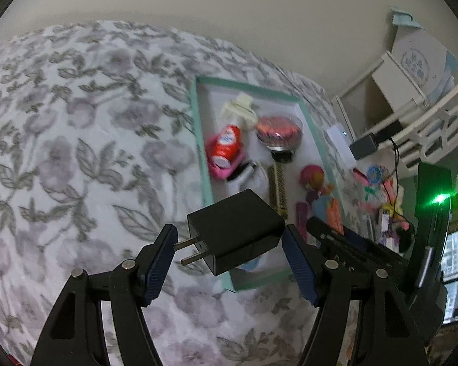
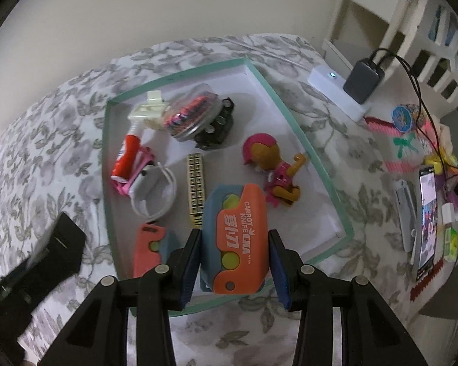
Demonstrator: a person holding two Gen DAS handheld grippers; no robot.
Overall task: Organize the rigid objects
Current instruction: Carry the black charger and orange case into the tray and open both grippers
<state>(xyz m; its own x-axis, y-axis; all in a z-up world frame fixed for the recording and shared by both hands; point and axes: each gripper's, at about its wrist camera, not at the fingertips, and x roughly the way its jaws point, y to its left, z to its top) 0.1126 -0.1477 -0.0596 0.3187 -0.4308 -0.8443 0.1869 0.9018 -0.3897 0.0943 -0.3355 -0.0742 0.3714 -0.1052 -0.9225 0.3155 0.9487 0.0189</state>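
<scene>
My left gripper (image 1: 230, 245) is shut on a black plug charger (image 1: 235, 230), held above the near edge of a teal-rimmed white box (image 1: 202, 140). My right gripper (image 2: 232, 267) is shut on an orange and blue carrot knife toy (image 2: 233, 241) over the box's (image 2: 305, 149) near edge. Inside the box lie a red tube (image 2: 126, 157), a white clip (image 2: 149, 108), a round clear case (image 2: 192, 114), a gold strap (image 2: 196, 189), a white cable (image 2: 155, 198), a toy figure (image 2: 271, 164) and a second orange toy (image 2: 151, 245). The left gripper shows blurred at the right wrist view's lower left (image 2: 42, 259).
The box sits on a floral bedspread (image 1: 76, 152). To its right lie a white hub (image 2: 336, 91) with a dark power bank (image 2: 363, 80), black cables, a phone (image 2: 427, 219) and several small toys. A white shelf unit (image 1: 412, 91) stands beyond.
</scene>
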